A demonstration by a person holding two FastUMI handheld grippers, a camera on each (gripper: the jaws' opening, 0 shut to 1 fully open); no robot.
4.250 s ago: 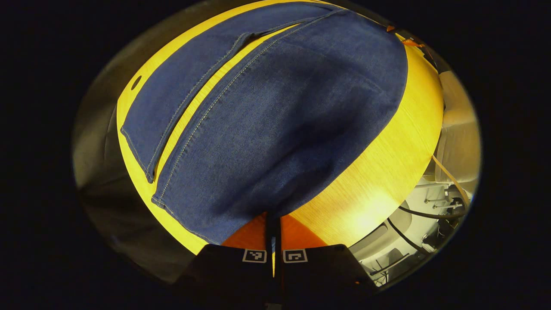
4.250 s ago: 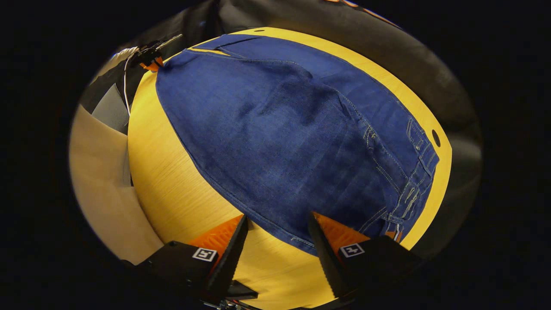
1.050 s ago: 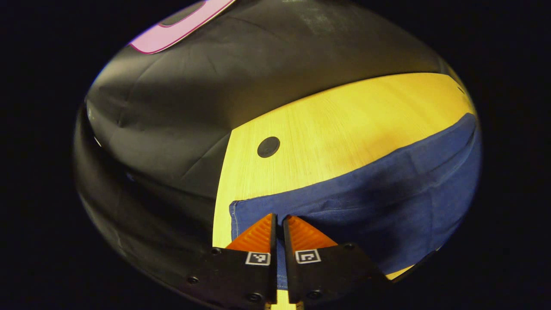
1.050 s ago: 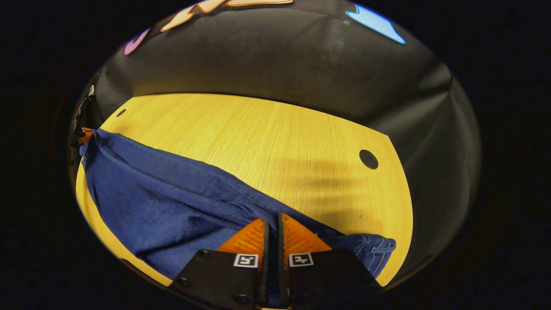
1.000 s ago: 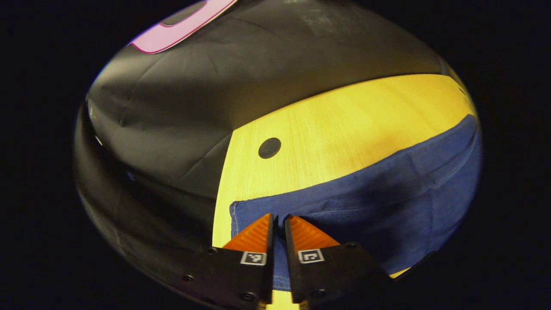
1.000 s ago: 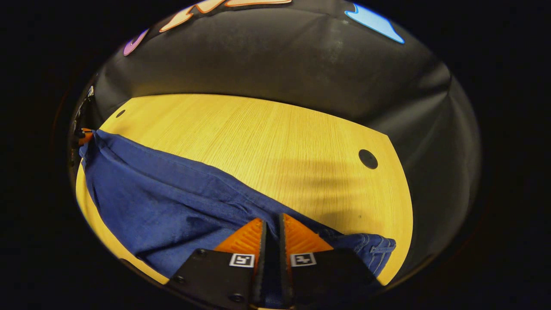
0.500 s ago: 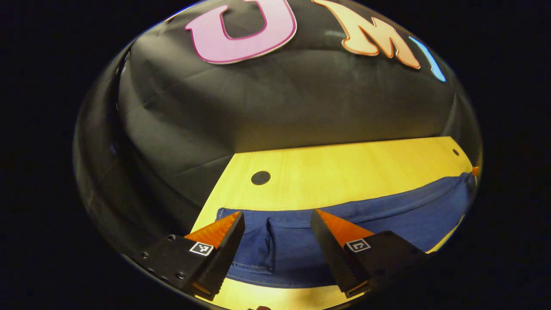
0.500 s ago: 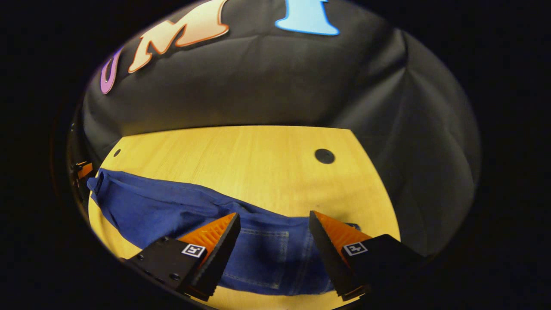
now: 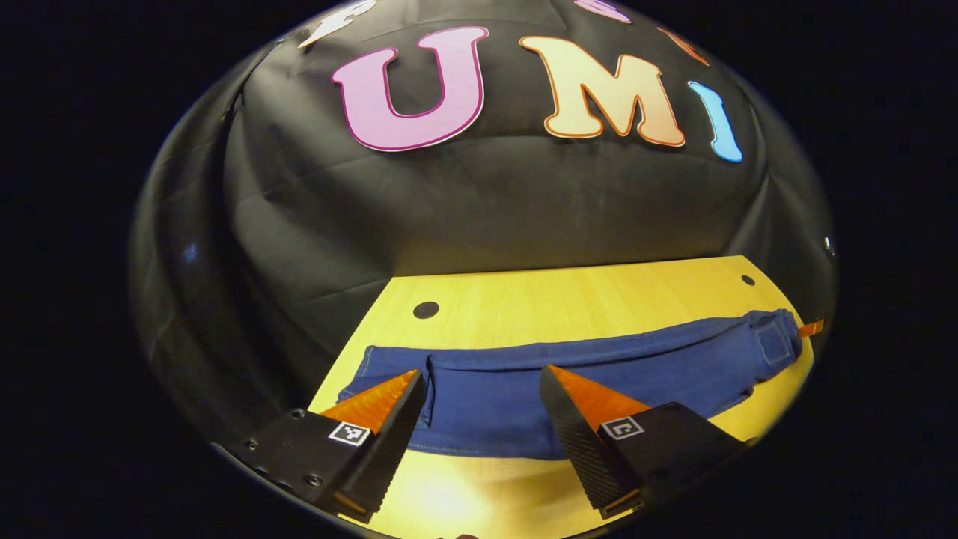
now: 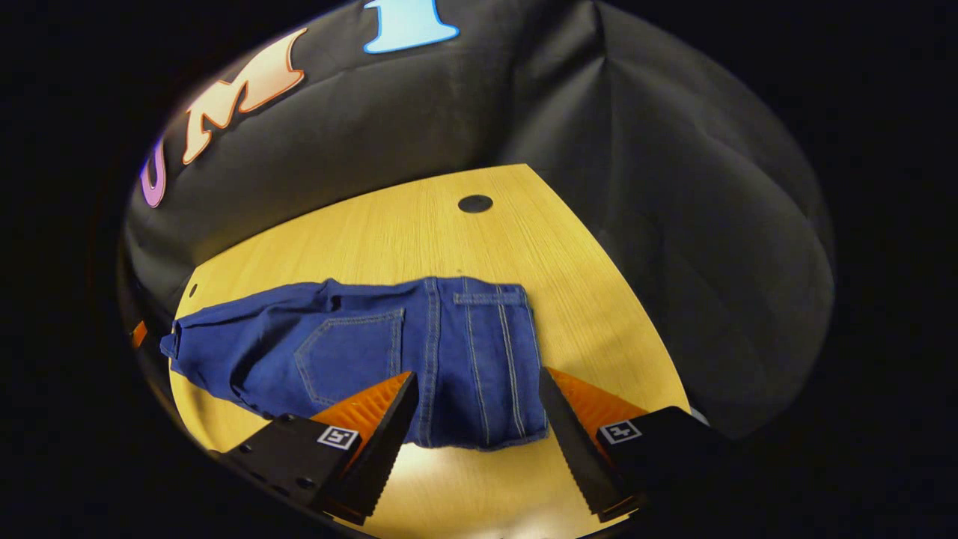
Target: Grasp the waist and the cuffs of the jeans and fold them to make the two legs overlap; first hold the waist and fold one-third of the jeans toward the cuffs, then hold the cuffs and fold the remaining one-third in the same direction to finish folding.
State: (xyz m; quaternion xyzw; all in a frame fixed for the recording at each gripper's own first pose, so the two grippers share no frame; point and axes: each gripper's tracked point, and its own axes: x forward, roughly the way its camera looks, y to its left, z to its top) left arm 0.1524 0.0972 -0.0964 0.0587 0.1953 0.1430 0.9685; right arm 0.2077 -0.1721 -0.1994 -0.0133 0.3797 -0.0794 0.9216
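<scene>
The blue jeans [image 9: 599,374] lie flat on the yellow wooden table [image 9: 569,299], folded lengthwise so that one leg rests on the other. In the left gripper view the cuffs [image 9: 389,370] are at the left and the waist [image 9: 775,337] at the far right. My left gripper [image 9: 480,378] hovers open over the cuff end, touching nothing. In the right gripper view the waist end [image 10: 486,359] with its back pocket [image 10: 348,355] lies just ahead. My right gripper [image 10: 477,378] is open above the waistband's near edge, holding nothing.
The table has round cable holes [image 9: 426,309] [image 10: 474,203] near its back corners. The black booth wall [image 9: 486,202] rises right behind the table's far edge. Bare wood [image 10: 419,232] stretches between the jeans and the wall. A strip of table [image 9: 479,486] lies in front of the jeans.
Both grippers were shut on the denim a second ago, then opened and let it go. Since then they have drawn back and the jeans have settled flat.
</scene>
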